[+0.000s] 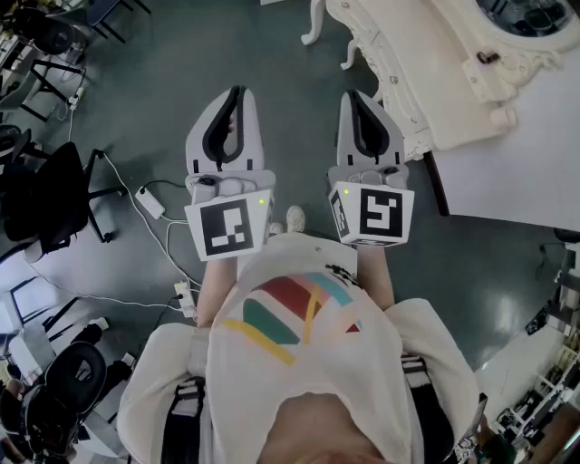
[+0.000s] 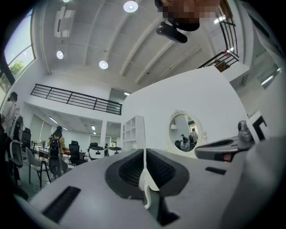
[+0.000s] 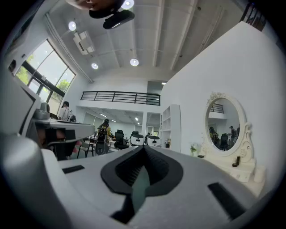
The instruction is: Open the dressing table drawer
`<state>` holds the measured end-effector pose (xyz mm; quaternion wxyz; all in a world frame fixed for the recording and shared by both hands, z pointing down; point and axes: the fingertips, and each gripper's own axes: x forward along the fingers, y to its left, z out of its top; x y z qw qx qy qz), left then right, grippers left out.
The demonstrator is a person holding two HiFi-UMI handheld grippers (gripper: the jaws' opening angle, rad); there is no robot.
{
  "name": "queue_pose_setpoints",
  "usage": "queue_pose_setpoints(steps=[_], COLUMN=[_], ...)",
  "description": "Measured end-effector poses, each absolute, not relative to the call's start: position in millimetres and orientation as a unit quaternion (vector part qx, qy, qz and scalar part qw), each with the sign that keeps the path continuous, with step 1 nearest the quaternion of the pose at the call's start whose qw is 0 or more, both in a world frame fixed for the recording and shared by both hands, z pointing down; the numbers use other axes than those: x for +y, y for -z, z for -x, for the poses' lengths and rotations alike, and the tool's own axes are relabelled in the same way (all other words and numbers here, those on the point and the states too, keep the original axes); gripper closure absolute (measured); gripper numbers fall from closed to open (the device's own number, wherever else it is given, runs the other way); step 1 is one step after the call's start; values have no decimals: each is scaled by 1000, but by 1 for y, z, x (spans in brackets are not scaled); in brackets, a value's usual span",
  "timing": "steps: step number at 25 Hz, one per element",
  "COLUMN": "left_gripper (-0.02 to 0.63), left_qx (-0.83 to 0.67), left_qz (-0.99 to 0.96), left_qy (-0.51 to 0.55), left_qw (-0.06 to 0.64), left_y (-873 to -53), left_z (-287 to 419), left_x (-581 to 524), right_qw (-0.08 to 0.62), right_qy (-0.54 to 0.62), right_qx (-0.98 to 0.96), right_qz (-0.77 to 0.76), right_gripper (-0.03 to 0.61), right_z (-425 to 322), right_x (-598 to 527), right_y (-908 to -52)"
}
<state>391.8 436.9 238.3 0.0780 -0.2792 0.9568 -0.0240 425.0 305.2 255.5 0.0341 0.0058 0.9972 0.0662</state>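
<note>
The cream dressing table (image 1: 426, 82) with carved legs stands at the upper right of the head view, its round mirror (image 1: 530, 14) at the top edge. No drawer front can be made out. My left gripper (image 1: 237, 91) and right gripper (image 1: 355, 93) are held side by side in front of the person's chest, pointing forward over the dark floor, short of the table. Both are shut with nothing between the jaws. The left gripper view looks along closed pads (image 2: 144, 150) toward the mirror (image 2: 184, 132). In the right gripper view the table (image 3: 243, 172) and mirror (image 3: 225, 125) lie right of the jaws (image 3: 144, 147).
Black office chairs (image 1: 54, 195) crowd the left. A power strip (image 1: 149, 201) and cables trail on the floor beside my left gripper. A white wall panel (image 1: 526, 163) runs behind the table. A small dark item (image 1: 488, 57) lies on the table top. A white shelf (image 3: 172, 127) stands further back.
</note>
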Motion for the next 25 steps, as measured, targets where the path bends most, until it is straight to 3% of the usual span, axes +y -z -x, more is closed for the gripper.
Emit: queue_pose_setpoints(steps=[25], left_gripper=[597], left_qx=[965], left_qz=[247], left_qy=[4], left_qw=[85], left_y=[-246], left_z=[-326], left_x=[400], right_qw=[62], right_qy=[-31], right_qx=[997], right_qz=[-38], right_gripper=[578], right_z=[-378], right_x=[252], right_y=[-257])
